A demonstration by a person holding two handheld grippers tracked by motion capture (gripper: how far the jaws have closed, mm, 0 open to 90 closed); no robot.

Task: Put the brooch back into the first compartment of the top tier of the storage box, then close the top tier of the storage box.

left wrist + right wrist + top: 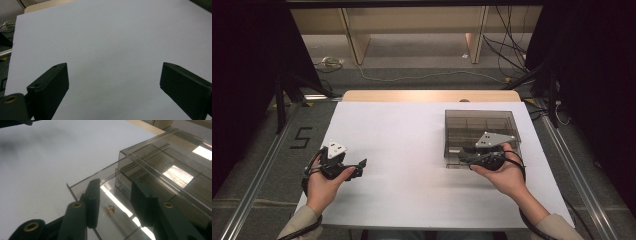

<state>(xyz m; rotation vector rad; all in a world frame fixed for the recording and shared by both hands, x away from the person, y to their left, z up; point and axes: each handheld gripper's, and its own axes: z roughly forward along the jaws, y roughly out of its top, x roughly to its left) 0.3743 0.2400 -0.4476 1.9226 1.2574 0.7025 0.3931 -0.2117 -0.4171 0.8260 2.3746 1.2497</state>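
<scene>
Here, a person sits at a desk (412,150) covered by a white sheet, holding a pair of tongs in each hand. The left tongs (360,163) rest at the near left of the desk, pointing right across the bare white surface; in the left gripper view their two black jaws stand spread wide with nothing between them. The right tongs (462,156) sit at the near right, with a grey three-cornered plate on top, and point left along the near edge of a smoky, see-through plastic box (482,127). This box stands on the right half of the desk, with inner dividers showing through its flat lid. In the right gripper view, a shallow clear drawer (110,195) sticks out of the box's near side, and the right tongs (113,202) hang over it with their jaws partly spread, not pressing on anything. A small brownish scrap (109,210) lies on the drawer's floor between the two jaws. The two hands are well apart.
</scene>
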